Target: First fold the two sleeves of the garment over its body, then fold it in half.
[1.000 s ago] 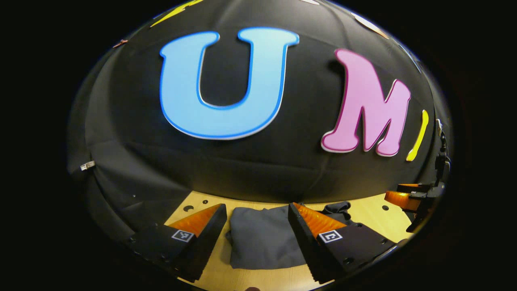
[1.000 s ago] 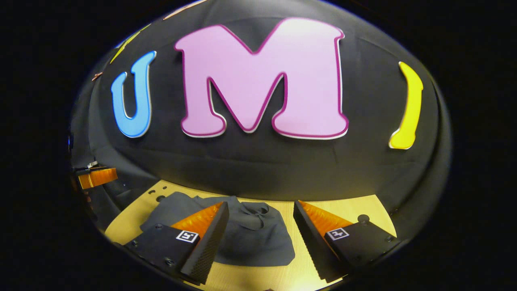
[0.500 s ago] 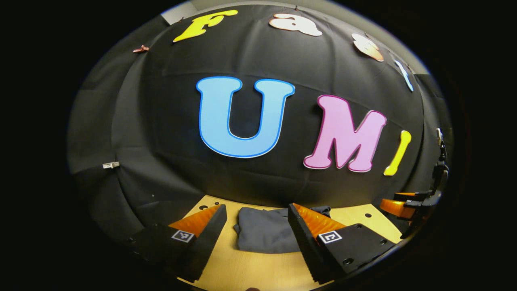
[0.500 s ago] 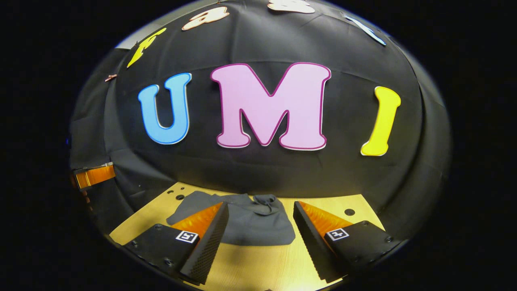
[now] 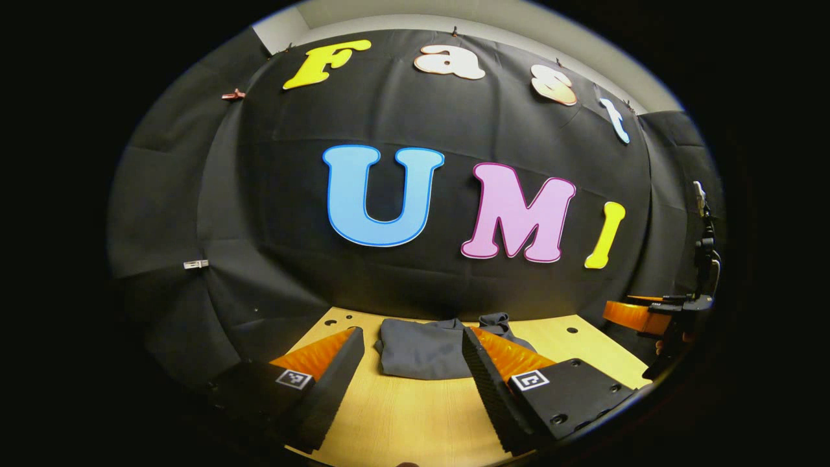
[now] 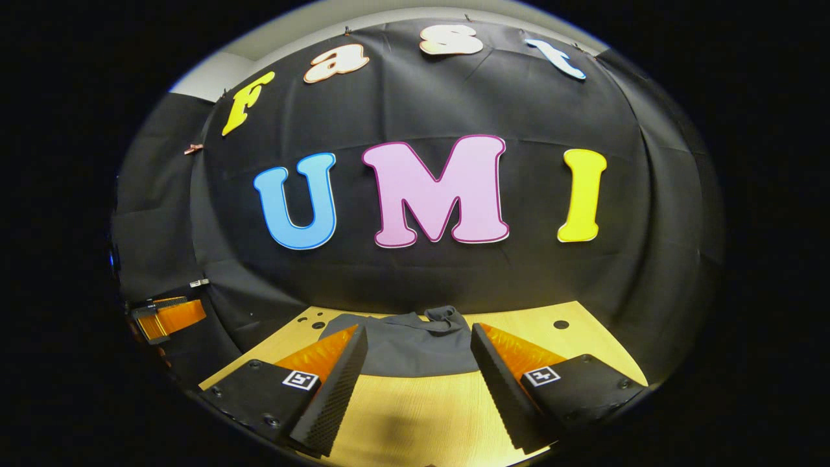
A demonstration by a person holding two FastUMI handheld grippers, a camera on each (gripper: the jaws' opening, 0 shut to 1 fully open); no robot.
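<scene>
Grey cloth, soft and matte, folded into a compact bundle: the garment [image 5: 421, 349] at the far side of the pale wooden desk [image 5: 402, 415], close under the black cloth wall. Smaller and farther off than a second ago in both views, so both grippers pulled back and up from it. Likely meaning: folds finished, or nearly, hands withdrawing. No loose sleeves to either side; a small rumpled knot of fabric at the top right corner, the near edge straight and flat.

Left gripper [image 5: 410, 363] wide open, nothing between its fingers, ridged wedge-shaped pads pointing at the bundle. Right gripper [image 6: 418, 360] likewise spread wide and empty, well apart from the cloth, with its own look at the garment [image 6: 408, 347] between the fingers. Same right gripper seen at the far right edge of the left gripper view, off the desk. Desk smooth, light grain, a few round holes near the back.
</scene>
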